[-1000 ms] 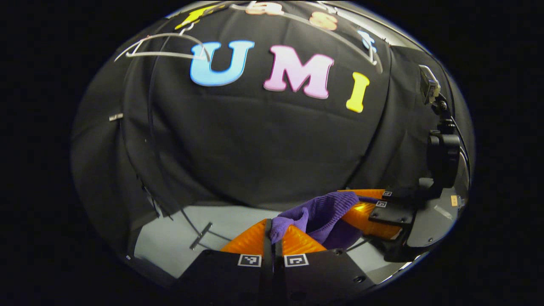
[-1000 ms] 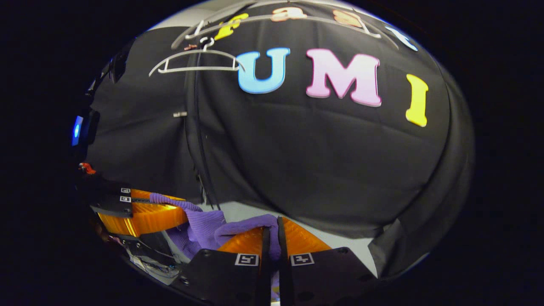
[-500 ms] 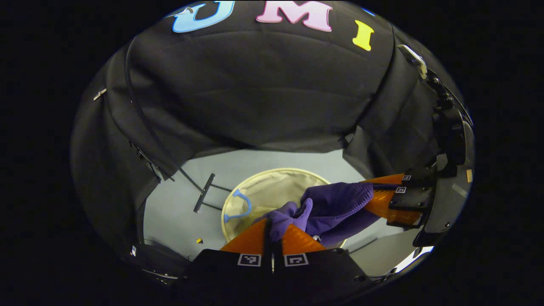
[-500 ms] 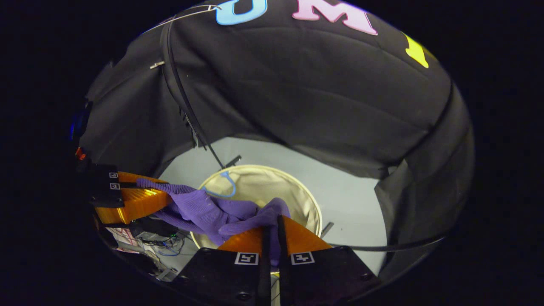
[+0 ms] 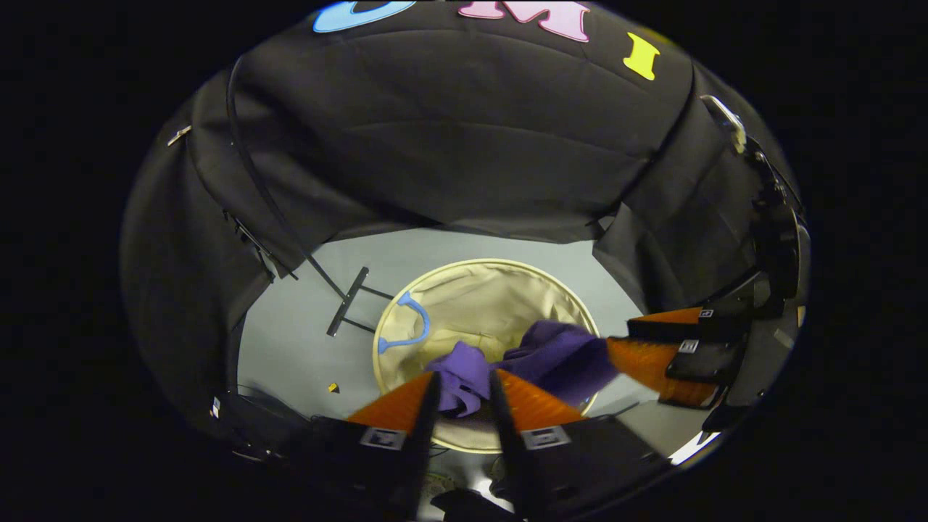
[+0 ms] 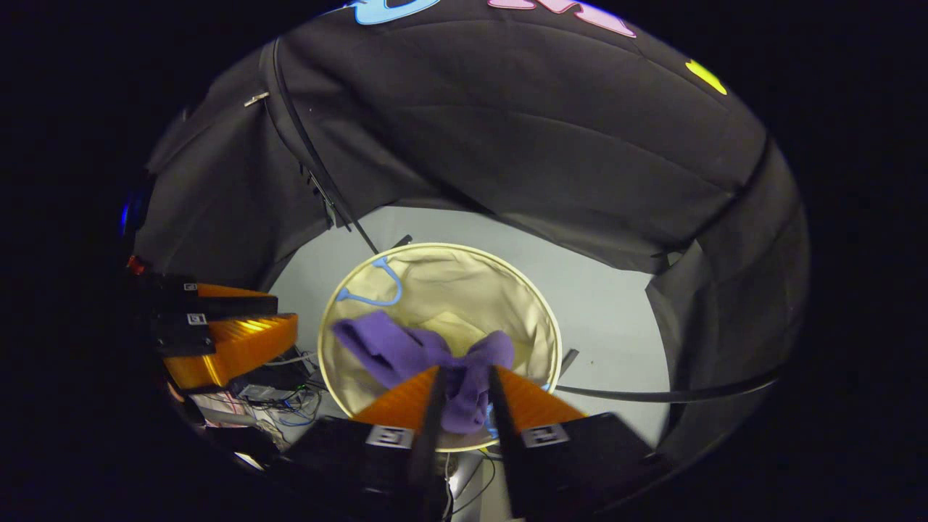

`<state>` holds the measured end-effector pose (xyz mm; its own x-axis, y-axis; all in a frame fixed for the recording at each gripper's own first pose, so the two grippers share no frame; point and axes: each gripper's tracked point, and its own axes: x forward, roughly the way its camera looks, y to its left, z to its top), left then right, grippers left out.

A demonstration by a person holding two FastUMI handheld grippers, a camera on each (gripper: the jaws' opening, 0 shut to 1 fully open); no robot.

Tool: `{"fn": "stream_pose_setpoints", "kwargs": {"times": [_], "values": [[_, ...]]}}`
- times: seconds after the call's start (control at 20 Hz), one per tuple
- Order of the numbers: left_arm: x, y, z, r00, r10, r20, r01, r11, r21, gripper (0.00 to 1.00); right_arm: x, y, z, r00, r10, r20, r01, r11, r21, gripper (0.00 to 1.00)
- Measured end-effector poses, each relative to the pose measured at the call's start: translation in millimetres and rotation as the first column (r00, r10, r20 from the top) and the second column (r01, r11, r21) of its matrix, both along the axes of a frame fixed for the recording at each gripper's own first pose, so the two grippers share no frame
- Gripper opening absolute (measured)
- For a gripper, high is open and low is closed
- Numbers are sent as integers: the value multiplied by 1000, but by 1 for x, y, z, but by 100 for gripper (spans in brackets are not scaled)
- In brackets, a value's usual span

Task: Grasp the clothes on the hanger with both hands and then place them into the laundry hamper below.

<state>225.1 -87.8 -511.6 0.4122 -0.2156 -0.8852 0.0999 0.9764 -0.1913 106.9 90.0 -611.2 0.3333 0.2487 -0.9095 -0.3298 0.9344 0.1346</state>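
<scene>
- above the laundry hamper [image 5: 484, 290], both my claws hang with their fingers pointing down at its round open mouth.
- my left claw [image 5: 462, 384] has its fingers parted a little; the purple garment [image 5: 536, 355] sits bunched in the gap, and i can't tell whether either finger touches the cloth.
- my right claw [image 6: 464, 380] is parted about as much, with a fold of the same garment [image 6: 406, 348] drooping between its fingers. in the left claw's view the right claw's fingers stand apart too.
- the garment seems to be in mid-drop: one lump over the hamper's pale lining, inside the rim line.
- to do this release well, i'd widen both claws together so neither end snags and drags the cloth sideways, and keep both over the middle of the opening.
- one risk: in the left claw's view the cloth's right end lies close to the rim, so it could drape over the edge.
- a blue loop handle [image 6: 370, 286] lies against the hamper's far inner wall, apart from the cloth.
- the hamper stands on a pale grey floor [image 6: 602, 304], with black drapes around it and a thin black stand leg [image 5: 346, 312] near the rim.
- loose cables [image 6: 286, 406] lie on the floor below the left claw in the right claw's view.
</scene>
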Motion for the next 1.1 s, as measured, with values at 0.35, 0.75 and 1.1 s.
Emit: {"fn": "stream_pose_setpoints", "kwargs": {"times": [0.35,0.75,1.1], "values": [[-15,3,-3,999,-19,-31,20,999,38,96,-1,-11,5,1000,-5,22,6,999,-47,99],[-8,4,45,998,12,66,-12,1000,6,96,7,-14,58,991,-76,111,78,997,-22,99],[5,32,153,950,33,311,-41,999,18,95,38,-11,183,916,-196,350,194,980,40,99]]}}
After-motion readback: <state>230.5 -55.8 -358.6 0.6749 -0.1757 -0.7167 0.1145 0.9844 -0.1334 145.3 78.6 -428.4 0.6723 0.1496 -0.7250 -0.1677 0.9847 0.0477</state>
